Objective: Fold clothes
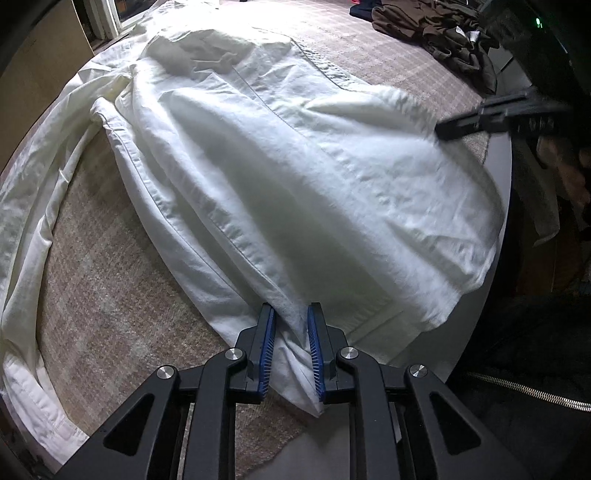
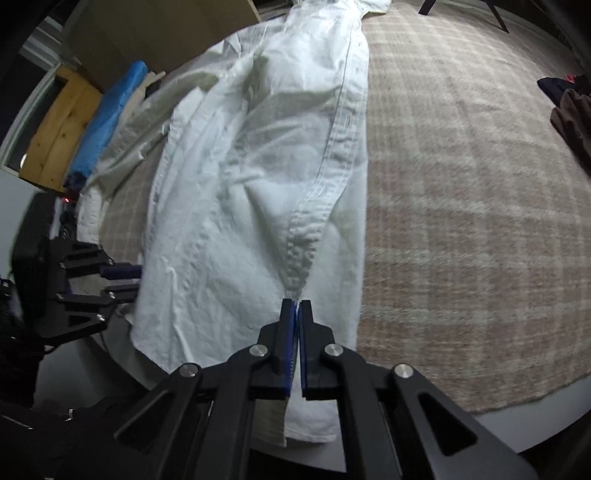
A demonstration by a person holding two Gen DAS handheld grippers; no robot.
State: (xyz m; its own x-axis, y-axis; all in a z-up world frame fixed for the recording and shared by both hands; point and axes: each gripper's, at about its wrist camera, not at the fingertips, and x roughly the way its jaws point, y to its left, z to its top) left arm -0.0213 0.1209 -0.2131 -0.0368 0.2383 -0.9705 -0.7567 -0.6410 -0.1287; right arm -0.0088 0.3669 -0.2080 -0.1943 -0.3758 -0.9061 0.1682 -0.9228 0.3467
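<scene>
Two grips on the white shirt (image 1: 280, 177), which lies spread along the plaid rug (image 1: 122, 266). Left gripper (image 1: 291, 350) at 6 o'clock in its own view: jaws narrowly parted, pinching a bunched hem corner. Right gripper (image 2: 296, 347) at 6 o'clock in its view: jaws fully closed on the button-placket edge. A sleeve trails off toward 9 o'clock; a brown clothes pile (image 1: 436, 33) sits at 1 o'clock, well apart. For a clean fold, you lift both corners evenly, keep the hem taut between your hands, and watch the left pinch, which looks looser.
</scene>
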